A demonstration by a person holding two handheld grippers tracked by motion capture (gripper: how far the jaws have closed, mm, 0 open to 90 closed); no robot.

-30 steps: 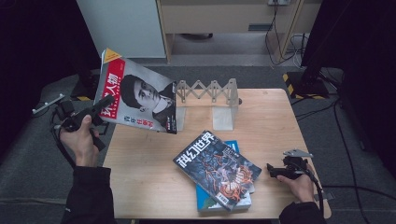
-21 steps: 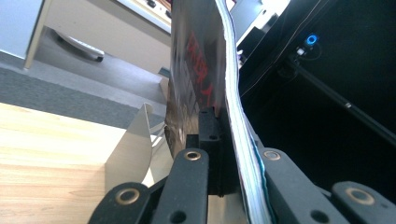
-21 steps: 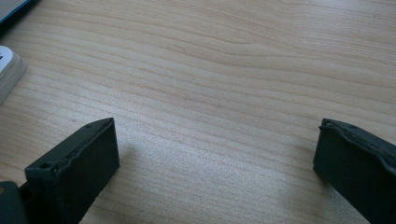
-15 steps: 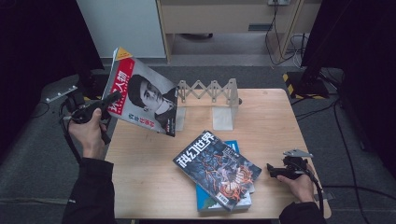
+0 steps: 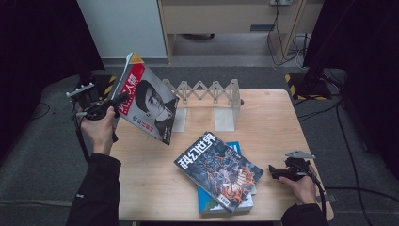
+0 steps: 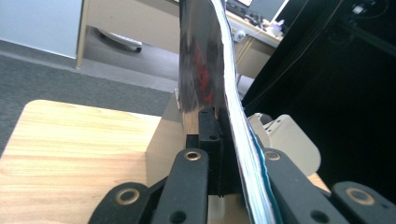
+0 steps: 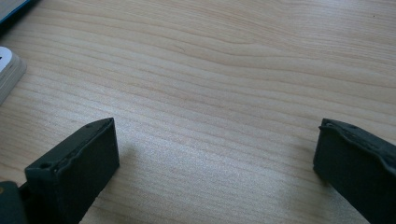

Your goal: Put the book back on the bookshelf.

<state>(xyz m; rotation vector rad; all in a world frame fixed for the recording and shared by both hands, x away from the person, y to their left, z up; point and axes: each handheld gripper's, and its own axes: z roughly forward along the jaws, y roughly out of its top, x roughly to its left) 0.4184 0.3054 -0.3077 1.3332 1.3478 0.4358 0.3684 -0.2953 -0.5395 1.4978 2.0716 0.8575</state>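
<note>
High view: your left gripper sits at the left of the frame, off the table's left edge, and its jaws pinch a magazine with a red masthead and a portrait cover. You hold that magazine lifted and tilted, its lower corner hanging above the left part of the wooden table. A pale accordion-style rack stands at the table's upper middle, just right of the raised magazine. At lower centre, a dark science-fiction magazine lies askew on top of a blue-covered book, the two touching. Your right gripper rests at the lower right of the frame, close to the table's right edge and apart from the stack; from here you cannot tell how its jaws stand.

Left gripper view: the jaws are pressed onto the magazine, seen edge-on, rising from the bottom centre to the top of the frame with its page edges on the right side. The wooden tabletop lies at the left.

Right gripper view: the jaws are spread wide with bare wood grain between them. A pale rounded corner enters at the left edge.
</note>
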